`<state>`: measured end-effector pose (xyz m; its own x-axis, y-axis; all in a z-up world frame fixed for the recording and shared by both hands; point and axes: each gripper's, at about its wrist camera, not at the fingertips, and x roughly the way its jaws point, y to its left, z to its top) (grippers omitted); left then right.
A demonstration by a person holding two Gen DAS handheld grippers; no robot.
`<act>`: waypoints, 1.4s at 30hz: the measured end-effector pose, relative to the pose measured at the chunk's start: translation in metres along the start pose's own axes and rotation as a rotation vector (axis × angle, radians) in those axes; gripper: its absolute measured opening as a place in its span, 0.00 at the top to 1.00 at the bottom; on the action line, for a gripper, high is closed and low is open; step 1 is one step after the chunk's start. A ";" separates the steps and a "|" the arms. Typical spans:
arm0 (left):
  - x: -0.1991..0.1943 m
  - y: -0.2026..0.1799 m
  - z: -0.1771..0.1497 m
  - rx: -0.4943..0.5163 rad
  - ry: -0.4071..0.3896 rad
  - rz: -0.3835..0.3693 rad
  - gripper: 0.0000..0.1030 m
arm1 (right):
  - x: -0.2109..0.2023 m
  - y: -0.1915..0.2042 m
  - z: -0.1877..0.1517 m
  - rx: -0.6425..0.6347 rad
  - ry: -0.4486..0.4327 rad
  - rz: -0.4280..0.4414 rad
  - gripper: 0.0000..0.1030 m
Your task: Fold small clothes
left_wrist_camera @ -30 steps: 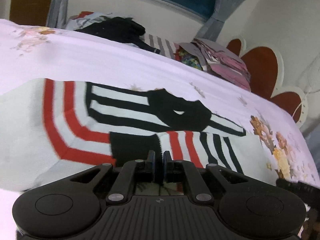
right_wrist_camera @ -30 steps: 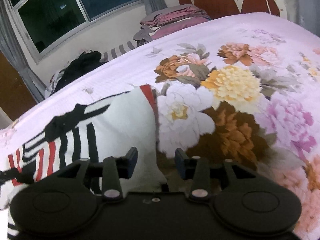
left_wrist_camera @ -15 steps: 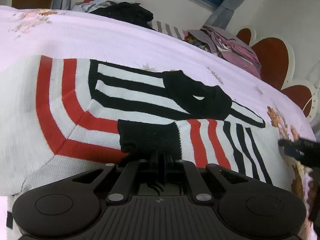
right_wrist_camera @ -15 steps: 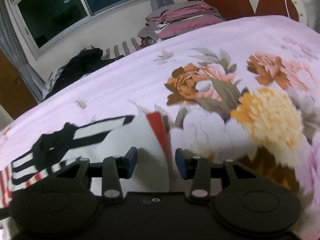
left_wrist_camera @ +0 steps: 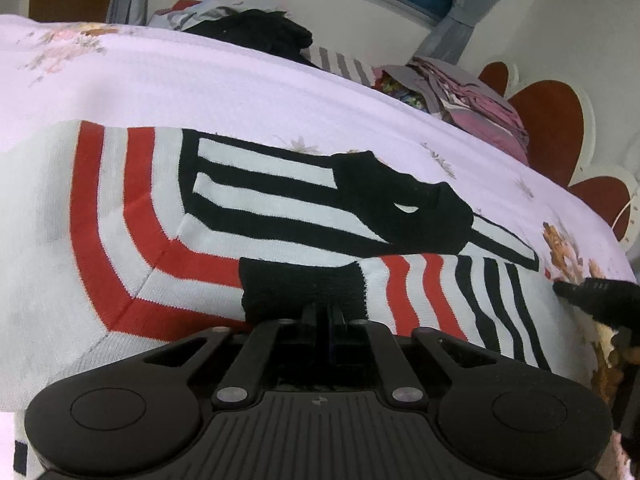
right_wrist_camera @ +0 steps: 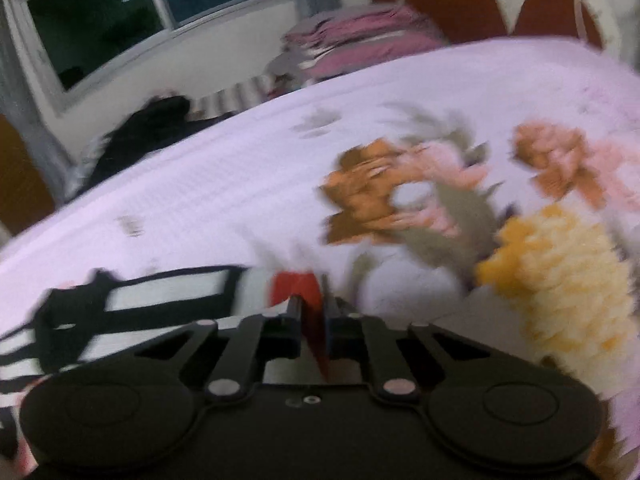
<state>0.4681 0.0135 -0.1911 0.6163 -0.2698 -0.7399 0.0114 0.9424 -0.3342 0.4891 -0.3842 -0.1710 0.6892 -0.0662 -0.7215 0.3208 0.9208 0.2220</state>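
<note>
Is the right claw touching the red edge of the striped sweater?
Touching. In the right wrist view the right claw, which has just closed, pinches the red edge of the striped sweater between its fingers.

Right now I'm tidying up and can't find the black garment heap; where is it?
The crumpled black garment heap lies at the bed's far edge below the window, upper middle in the left wrist view, just left of a grey-striped cloth.

Matt ribbed-knit striped sweater (left_wrist_camera: 224, 216) with fuzzy black cuff (left_wrist_camera: 304, 288), smooth printed cotton-like floral bedsheet (left_wrist_camera: 200, 80), matt black plastic gripper body, small shiny metal pins
</note>
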 end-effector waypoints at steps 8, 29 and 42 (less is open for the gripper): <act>-0.006 -0.006 0.007 -0.028 -0.003 0.002 0.95 | -0.028 0.015 0.003 -0.038 -0.049 0.027 0.76; 0.000 -0.005 0.007 -0.013 0.029 0.051 0.95 | -0.052 0.079 -0.045 -0.213 0.016 0.124 0.77; -0.009 -0.019 0.003 0.053 0.034 0.126 0.95 | -0.063 0.097 -0.087 -0.269 0.084 0.138 0.73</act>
<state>0.4651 -0.0011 -0.1767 0.5883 -0.1545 -0.7937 -0.0218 0.9782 -0.2066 0.4205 -0.2579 -0.1609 0.6542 0.0879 -0.7512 0.0369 0.9883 0.1478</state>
